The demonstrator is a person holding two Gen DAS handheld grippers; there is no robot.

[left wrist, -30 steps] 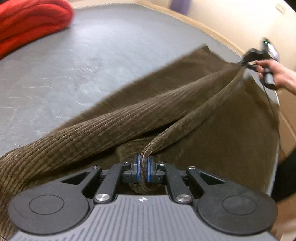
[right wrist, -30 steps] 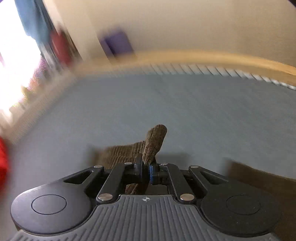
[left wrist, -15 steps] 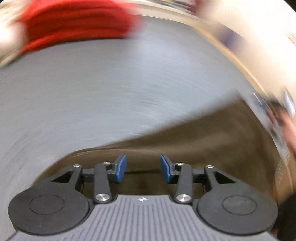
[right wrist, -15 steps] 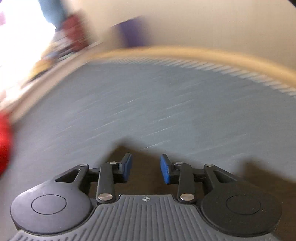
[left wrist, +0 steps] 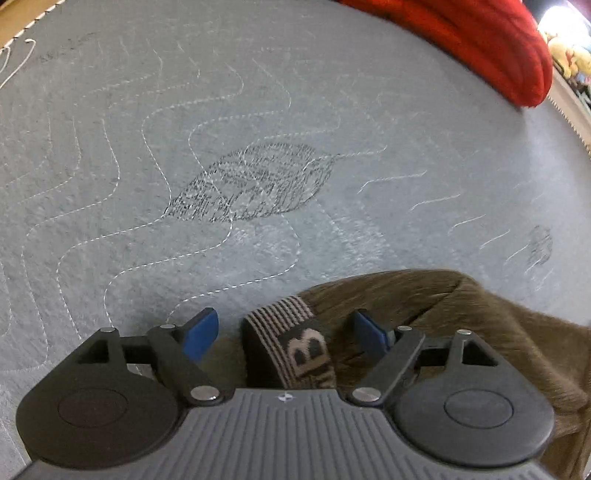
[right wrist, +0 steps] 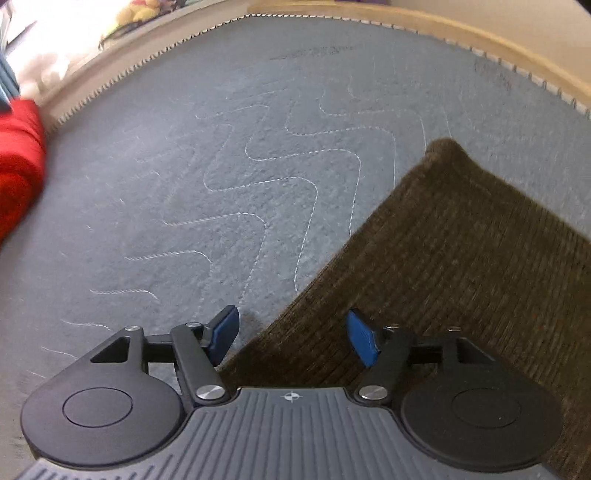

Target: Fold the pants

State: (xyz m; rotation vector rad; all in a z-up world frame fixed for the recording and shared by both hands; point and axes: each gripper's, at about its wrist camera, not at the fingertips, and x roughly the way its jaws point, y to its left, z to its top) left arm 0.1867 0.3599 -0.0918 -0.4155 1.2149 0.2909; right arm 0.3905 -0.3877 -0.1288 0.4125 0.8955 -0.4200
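Note:
The brown corduroy pants [left wrist: 443, 314] lie on a grey quilted mat [left wrist: 221, 129]. In the left wrist view their striped waistband label [left wrist: 295, 339] sits between the blue pads of my left gripper [left wrist: 284, 332], whose jaws are opening and press on nothing. In the right wrist view a flat folded part of the pants [right wrist: 461, 240] runs away to the upper right. My right gripper [right wrist: 293, 336] hovers over its near edge, its jaws opening, the pads clear of the cloth.
A folded red cloth [left wrist: 480, 44] lies at the far right of the mat in the left view, and the red cloth [right wrist: 18, 158] shows at the left edge in the right view. The mat's stitched border [right wrist: 332, 22] meets a tan rim at the back.
Both grippers let go of the pants they were pinching and opened wide. Both swept sideways over the mat, and the pants now lie flat instead of stretched between them.

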